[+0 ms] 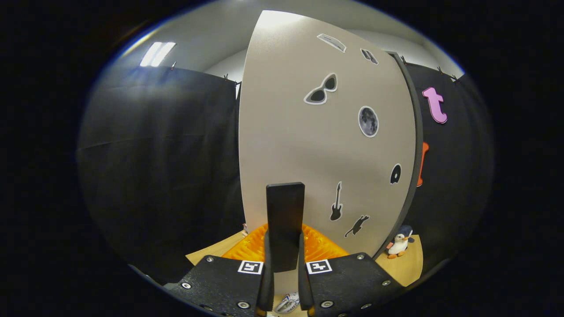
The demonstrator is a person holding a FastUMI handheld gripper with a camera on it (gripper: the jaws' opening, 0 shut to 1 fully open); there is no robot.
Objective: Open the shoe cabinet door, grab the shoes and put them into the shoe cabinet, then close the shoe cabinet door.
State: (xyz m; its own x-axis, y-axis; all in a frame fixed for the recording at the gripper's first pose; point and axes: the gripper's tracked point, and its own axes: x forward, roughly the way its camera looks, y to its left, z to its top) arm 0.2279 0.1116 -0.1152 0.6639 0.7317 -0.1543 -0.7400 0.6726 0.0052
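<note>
Gripper [284, 264] fingers clamp the dark upright handle [285, 220] of the shoe cabinet door [308, 145], a pale panel w/ stickers incl. sunglasses [321, 90], moon [368, 121], guitar [336, 203]. Penguin toy [400, 243] stands on the wooden tabletop [405, 264] just beside the door's edge.

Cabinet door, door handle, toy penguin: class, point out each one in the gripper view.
Cabinet door [308, 145], gripper view, bare middle of the panel.
Door handle [285, 215], gripper view, middle of the dark bar, between the claw [285, 268] fingers.
Toy penguin [400, 243], gripper view, its belly.
</note>
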